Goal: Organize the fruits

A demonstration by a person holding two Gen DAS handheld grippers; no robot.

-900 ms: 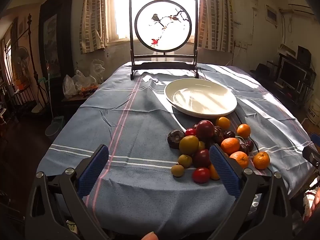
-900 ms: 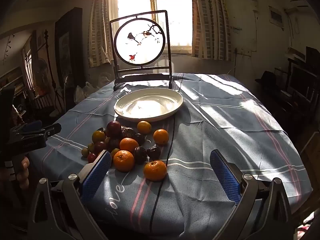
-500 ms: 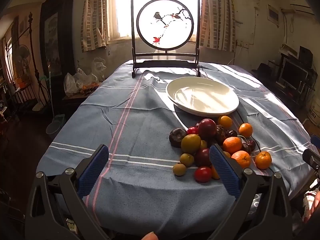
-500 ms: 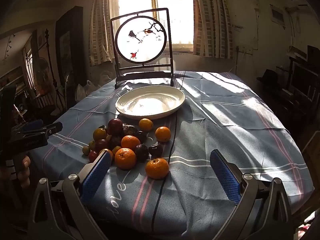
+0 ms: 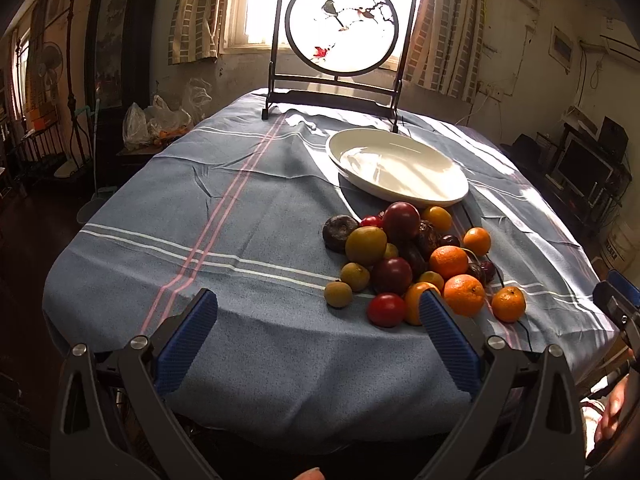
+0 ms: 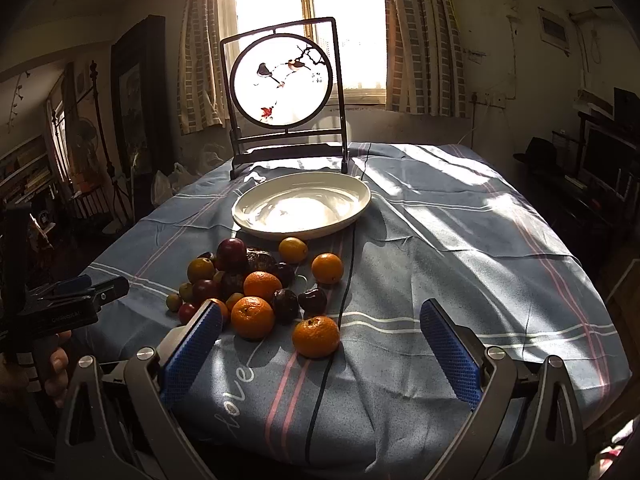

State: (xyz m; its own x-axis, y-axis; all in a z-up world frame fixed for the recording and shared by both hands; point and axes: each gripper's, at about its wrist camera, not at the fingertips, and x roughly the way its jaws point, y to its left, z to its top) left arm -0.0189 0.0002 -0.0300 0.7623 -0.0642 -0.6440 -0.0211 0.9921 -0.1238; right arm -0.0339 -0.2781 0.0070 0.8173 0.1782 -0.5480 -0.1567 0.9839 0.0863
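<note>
From my left wrist, my left gripper [image 5: 318, 334] stood wide apart and empty at the table's near edge, the fruit pile [image 5: 416, 264] stretching from near me toward the white plate [image 5: 400, 168] behind it. From my right wrist, my right gripper [image 6: 320, 344] gaped empty too, the fruit [image 6: 260, 284] ahead-left, running toward the plate [image 6: 302, 208].

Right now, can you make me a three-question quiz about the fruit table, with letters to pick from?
1. Where is the fruit pile?
A. in the plate
B. on the cloth in front of the plate
C. on the floor

2. What colour is the plate?
A. white
B. green
C. black

3. How is the right gripper?
A. shut on an orange
B. open, holding nothing
C. shut on the plate

Answers: 1 B, the fruits lie on the tablecloth nearer than the plate. 2 A, its rim is white. 3 B, its blue pads stand wide apart with only cloth between.
</note>
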